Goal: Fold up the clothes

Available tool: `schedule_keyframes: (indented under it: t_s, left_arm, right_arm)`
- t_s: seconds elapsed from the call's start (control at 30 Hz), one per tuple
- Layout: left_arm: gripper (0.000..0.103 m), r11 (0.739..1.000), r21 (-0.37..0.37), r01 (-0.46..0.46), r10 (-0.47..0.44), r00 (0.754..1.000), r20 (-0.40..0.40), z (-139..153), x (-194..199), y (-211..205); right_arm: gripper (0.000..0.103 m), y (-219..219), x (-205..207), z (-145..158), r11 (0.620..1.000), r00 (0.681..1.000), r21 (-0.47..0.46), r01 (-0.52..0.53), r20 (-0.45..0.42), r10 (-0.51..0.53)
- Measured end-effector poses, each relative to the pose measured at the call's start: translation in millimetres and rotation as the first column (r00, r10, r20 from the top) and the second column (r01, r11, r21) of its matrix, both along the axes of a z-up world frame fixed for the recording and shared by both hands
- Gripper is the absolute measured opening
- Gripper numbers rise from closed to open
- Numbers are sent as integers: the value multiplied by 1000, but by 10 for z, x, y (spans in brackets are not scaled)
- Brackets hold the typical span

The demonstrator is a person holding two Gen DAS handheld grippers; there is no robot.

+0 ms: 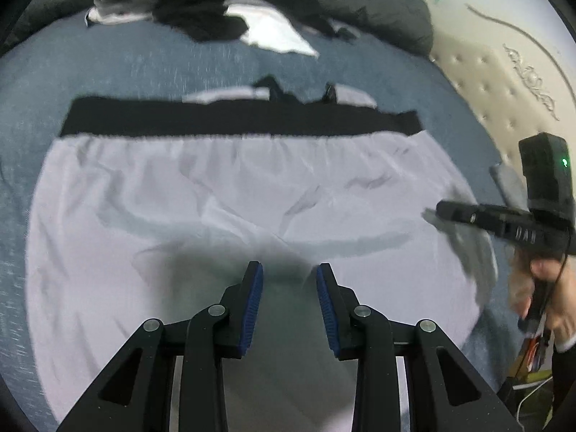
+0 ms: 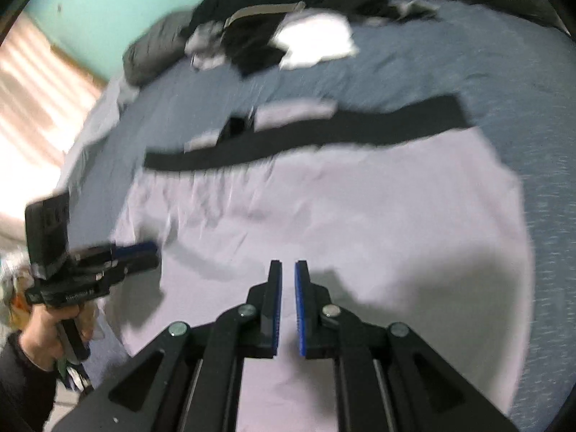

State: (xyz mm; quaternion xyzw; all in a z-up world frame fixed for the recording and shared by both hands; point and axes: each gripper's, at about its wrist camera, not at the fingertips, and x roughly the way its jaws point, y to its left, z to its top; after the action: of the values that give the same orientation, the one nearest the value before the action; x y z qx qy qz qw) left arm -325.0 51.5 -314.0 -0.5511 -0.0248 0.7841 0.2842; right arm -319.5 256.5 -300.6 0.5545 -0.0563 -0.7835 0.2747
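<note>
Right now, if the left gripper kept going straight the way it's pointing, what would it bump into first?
Most likely the white shorts spread on the blue bed. The left gripper points down at that white fabric, with nothing visible between its open jaws and the cloth. How far above it hangs is hard to tell.

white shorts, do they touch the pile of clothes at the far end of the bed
Apart. The left wrist view shows a strip of bare blue sheet between the white shorts and the pile of clothes.
</note>
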Motion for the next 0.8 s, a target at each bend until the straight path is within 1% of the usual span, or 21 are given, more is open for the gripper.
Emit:
schedule_keyframes:
  t_s: [0.07,0.1,0.17,0.27,0.4,0.5,0.57,0.63,0.67,0.7,0.77,0.8]
  left_arm:
    - [34,1000,1,-6,6,1000,15,-74,-7,-18]
    - [33,1000,8,-6,6,1000,16,-91,-8,-31]
    - [33,1000,18,-5,5,1000,17,-121,-10,-56]
    - [33,1000,16,-3,3,1000,6,-86,16,-117]
    - [34,1000,16,-13,13,1000,1,-21,20,-271]
    - [34,999,24,-42,42,999,4,25,10,-416]
    - [34,998,35,-51,51,999,-4,83,17,-451]
    - [36,998,37,-47,47,999,-15,133,35,-430]
    - [39,998,40,-42,42,999,-16,152,50,-414]
    - [40,998,47,-37,37,999,-12,160,62,-393]
    - [41,998,58,-27,27,1000,-5,164,85,-329]
    - [41,998,61,-22,22,1000,-2,161,97,-292]
  right_arm:
    - [7,-122,16,-145,999,1000,42,-24,15,24]
    - [7,-119,20,-197,999,999,38,-22,28,21]
    - [7,-53,20,-281,1000,999,22,-8,44,7]
    - [6,174,-6,-310,999,999,28,37,36,-38]
    - [6,611,-26,-264,990,992,61,127,18,-128]
    - [6,942,-65,-288,970,971,74,234,27,-236]
    - [6,1081,-57,-281,955,955,54,292,38,-294]
    - [7,1037,-25,-221,957,957,17,290,25,-290]
    - [8,949,0,-185,963,963,-6,270,19,-270]
    - [8,845,27,-150,968,969,-29,247,15,-247]
    - [8,530,93,-91,981,984,-79,179,13,-179]
    - [8,340,126,-79,986,990,-87,142,12,-142]
